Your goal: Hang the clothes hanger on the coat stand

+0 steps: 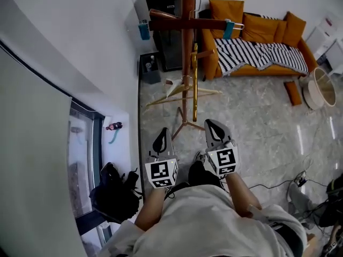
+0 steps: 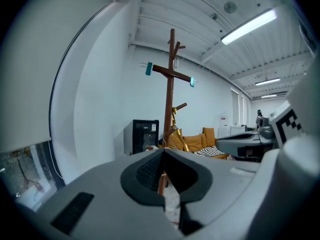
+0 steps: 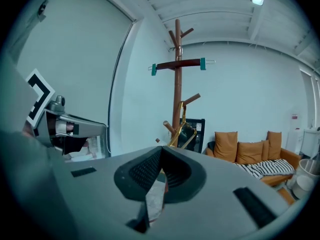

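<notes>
1. Nearest, at the lower middle of the head view, the left gripper (image 1: 163, 135) and the right gripper (image 1: 213, 126) are held side by side close to the person's body, apart from each other. In its own view, each has its fingers pressed together at the tips with nothing between them.
2. Just beyond them, the coat stand (image 1: 187, 52) rises from its spread feet on the pale stone floor (image 1: 257, 116), in the middle of the frame.
3. Low on the stand, a gold hanger (image 3: 182, 131) hangs tilted from a short peg, touching the pole.
4. Higher up, near the top of the frame, a brown hanger (image 1: 187, 23) with a teal clip at each end hangs level from its wire hook. No hanger is in either gripper, so the hanging looks done. I cannot tell which of the two hangers the task means.
5. The brown hanger looks like stiff, light wood. I would grip it on the bar close to the hook, so that it stays balanced and the clips are left alone. The gold one looks smooth and probably slippery, so it would need a firm pinch at the neck.
6. Farthest, at the upper right, an orange sofa (image 1: 257, 31) stands against the wall.
</notes>
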`<action>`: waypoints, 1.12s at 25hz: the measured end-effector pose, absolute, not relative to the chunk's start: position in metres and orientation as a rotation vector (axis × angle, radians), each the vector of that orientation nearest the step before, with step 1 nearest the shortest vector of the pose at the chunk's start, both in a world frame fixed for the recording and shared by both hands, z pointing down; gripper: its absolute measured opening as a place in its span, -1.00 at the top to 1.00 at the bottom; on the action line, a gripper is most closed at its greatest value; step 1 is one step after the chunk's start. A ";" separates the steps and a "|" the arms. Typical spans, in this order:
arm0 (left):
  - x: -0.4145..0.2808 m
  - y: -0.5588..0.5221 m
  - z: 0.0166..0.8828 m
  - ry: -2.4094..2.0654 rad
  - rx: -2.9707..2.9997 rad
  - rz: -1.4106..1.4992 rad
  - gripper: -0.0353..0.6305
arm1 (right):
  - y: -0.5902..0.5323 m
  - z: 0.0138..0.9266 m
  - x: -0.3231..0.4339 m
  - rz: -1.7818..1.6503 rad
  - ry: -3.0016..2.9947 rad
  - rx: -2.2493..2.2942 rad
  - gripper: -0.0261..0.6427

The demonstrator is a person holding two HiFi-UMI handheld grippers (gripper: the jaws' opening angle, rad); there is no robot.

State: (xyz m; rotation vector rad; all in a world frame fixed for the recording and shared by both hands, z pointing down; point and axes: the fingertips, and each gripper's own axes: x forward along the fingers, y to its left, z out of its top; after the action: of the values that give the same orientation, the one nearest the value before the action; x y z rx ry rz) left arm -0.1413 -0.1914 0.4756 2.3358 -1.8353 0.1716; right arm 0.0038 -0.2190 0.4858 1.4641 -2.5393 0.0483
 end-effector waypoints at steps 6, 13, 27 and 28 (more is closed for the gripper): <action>-0.143 -0.124 0.470 -1.822 2.361 0.100 0.86 | -0.146 0.483 -0.022 -0.003 -2.545 1.453 0.91; -0.160 -0.075 0.480 -1.812 2.344 0.091 0.86 | -0.095 0.484 -0.050 -0.046 -2.518 1.385 0.91; -0.150 -0.054 0.456 -1.863 2.430 0.033 0.86 | -0.077 0.441 -0.037 -0.205 -2.484 1.419 0.91; -0.148 -0.053 0.453 -1.876 2.427 0.030 0.86 | -0.077 0.437 -0.032 -0.210 -2.489 1.428 0.91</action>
State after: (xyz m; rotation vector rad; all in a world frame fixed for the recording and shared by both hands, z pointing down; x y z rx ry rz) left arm -0.1481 -0.0527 0.4529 2.4274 -1.8761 0.0303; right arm -0.0318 -0.0768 0.4371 1.4284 -2.4887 -0.2104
